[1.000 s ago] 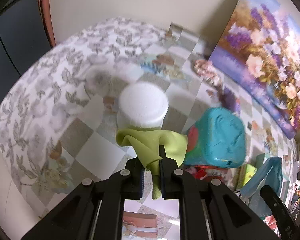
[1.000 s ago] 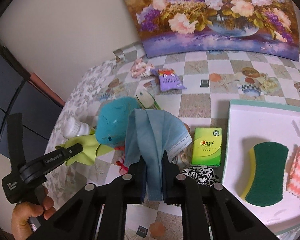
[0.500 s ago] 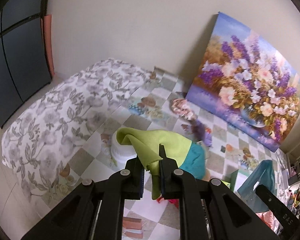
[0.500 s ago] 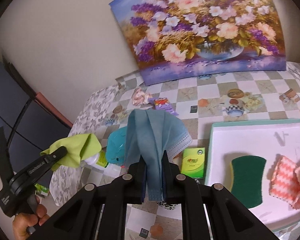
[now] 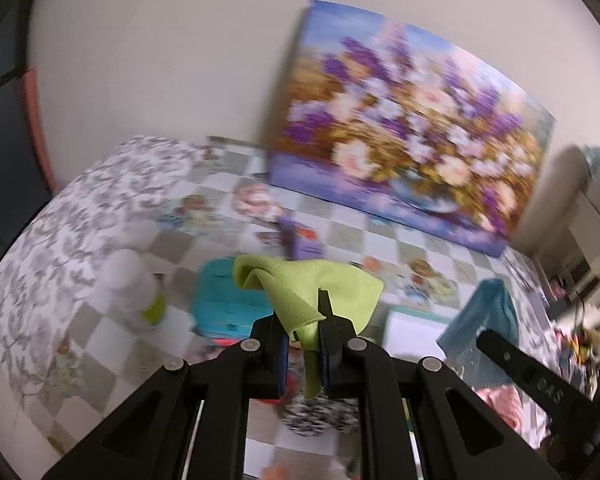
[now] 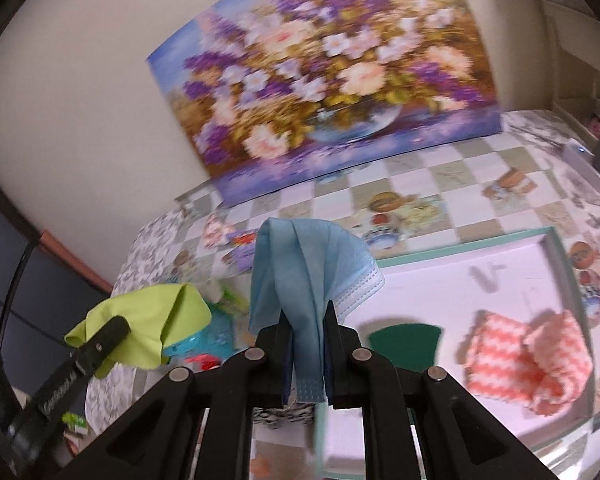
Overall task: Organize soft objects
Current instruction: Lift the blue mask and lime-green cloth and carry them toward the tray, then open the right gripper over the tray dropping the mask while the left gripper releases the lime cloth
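**Two cloths held above the table**

Above the checkered table (image 6: 452, 168), each claw is clamped on a piece of soft material. The left gripper (image 5: 303, 320) has its two fingers pinched on a green cloth (image 5: 308, 284), which rises out of the grip in a loose peak and also hangs a little below the fingers. It shows in the right wrist view too, held up at the far left (image 6: 148, 320). The right gripper (image 6: 308, 326) is closed on a blue face mask (image 6: 300, 272), bunched upward between the fingers, with its white pleated edge drooping to the right.

Below and to the right of the mask lies a white tray (image 6: 440, 276) with a teal rim. Inside it are a dark green sponge (image 6: 404, 344) and a pink-and-white zigzag cloth (image 6: 528, 364), well apart from the grip. A teal soft toy (image 5: 228, 304), possibly plush though the view is blurred, sits on the table under the green cloth, beside a white bottle (image 5: 130, 284). A flower painting (image 6: 328, 68) leans against the wall.
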A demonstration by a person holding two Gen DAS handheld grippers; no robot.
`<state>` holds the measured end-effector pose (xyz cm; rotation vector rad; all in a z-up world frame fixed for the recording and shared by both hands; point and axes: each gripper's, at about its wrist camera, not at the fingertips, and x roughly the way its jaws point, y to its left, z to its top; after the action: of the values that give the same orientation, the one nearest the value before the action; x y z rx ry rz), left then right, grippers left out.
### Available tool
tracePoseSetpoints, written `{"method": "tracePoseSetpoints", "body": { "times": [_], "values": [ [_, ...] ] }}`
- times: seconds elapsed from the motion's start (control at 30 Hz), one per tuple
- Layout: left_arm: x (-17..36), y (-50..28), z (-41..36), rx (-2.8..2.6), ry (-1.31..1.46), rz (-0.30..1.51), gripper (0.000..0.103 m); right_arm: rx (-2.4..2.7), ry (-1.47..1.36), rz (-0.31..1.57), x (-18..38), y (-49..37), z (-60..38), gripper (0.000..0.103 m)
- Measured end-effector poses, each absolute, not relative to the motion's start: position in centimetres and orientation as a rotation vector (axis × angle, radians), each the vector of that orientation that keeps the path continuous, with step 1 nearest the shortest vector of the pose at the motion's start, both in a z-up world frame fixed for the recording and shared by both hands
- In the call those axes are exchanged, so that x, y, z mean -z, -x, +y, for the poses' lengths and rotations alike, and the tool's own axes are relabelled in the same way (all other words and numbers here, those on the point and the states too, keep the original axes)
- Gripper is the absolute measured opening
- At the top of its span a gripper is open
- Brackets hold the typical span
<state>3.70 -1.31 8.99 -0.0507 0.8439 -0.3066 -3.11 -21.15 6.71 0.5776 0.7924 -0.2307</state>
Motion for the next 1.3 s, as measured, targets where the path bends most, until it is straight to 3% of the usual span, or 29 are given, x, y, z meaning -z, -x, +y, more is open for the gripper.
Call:
{"method": "tracePoseSetpoints", "body": {
  "times": [0.83,1.3],
  "values": [
    [-5.2,-2.1,-15.2,0.567,-0.095,0.988,0.012,0.539,-0.724,0.876,-3.4,9.0,-34.6,0.012],
    [0.6,-0.9,-23.9,0.728,-0.195,1.02,0.012,0.597,-0.716,0.949,-0.1,9.4,-37.5,0.013]
  ]
}}
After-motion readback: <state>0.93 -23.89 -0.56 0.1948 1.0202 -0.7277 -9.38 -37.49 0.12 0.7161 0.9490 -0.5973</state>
